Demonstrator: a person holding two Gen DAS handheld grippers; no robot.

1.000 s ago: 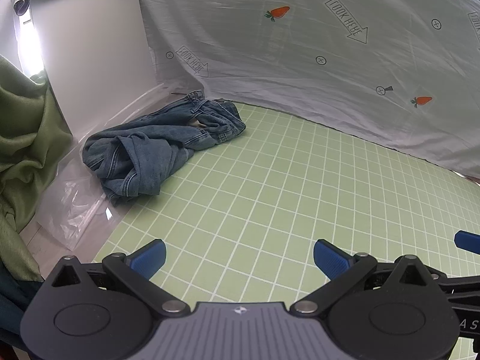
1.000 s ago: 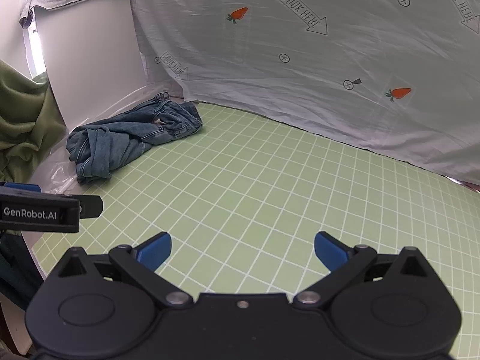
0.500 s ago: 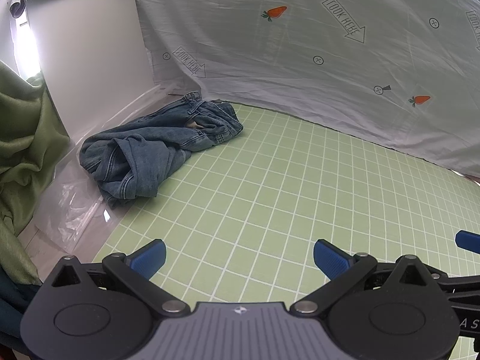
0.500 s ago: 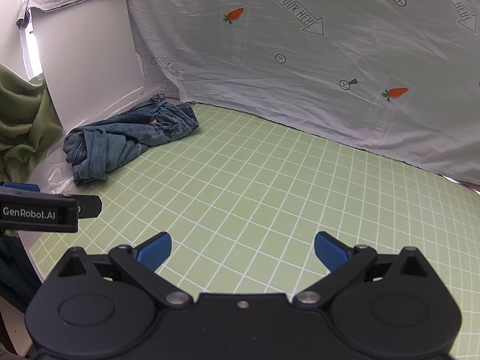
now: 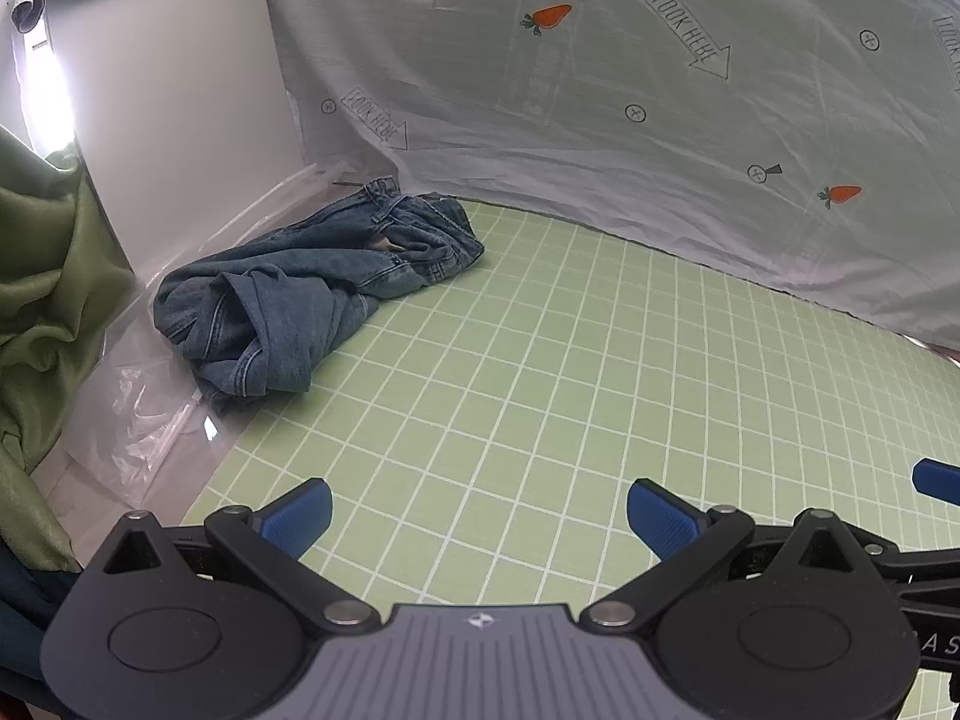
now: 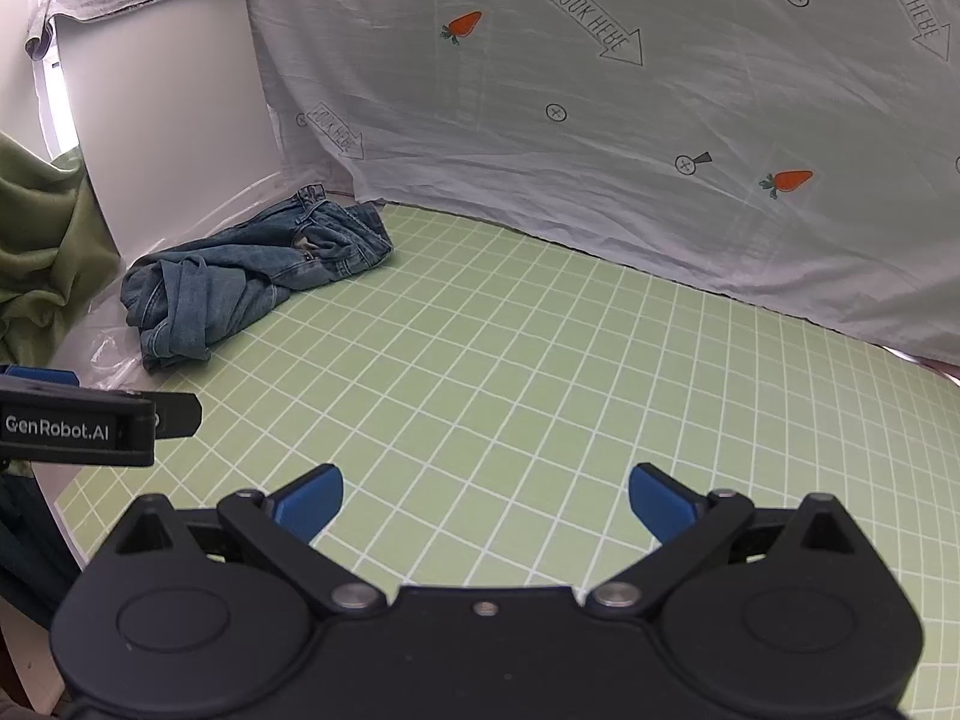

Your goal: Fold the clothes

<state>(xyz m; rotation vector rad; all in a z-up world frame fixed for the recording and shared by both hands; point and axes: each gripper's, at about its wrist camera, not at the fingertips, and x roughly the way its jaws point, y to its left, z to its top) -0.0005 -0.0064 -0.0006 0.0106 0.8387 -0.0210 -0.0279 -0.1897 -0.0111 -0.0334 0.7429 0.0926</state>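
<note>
A crumpled pair of blue jeans (image 5: 300,294) lies in a heap at the far left corner of the green grid mat (image 5: 570,372), partly on clear plastic sheeting. The same jeans (image 6: 240,282) show at the left in the right wrist view. My left gripper (image 5: 479,519) is open over the mat's near edge, well short of the jeans, with nothing between its blue pads. My right gripper (image 6: 485,501) is open too, over the mat and to the right of the left one. The left gripper's side (image 6: 90,423) shows at the left edge of the right wrist view.
A white sheet (image 5: 630,108) printed with carrots and arrows hangs behind the mat. A white panel (image 5: 174,120) stands at the back left. Green cloth (image 5: 42,276) hangs at the far left, and clear plastic sheeting (image 5: 138,420) lies beside the mat's left edge.
Both views have drifted slightly, so the jeans sit a little further left in frame. Both grippers stay open and empty.
</note>
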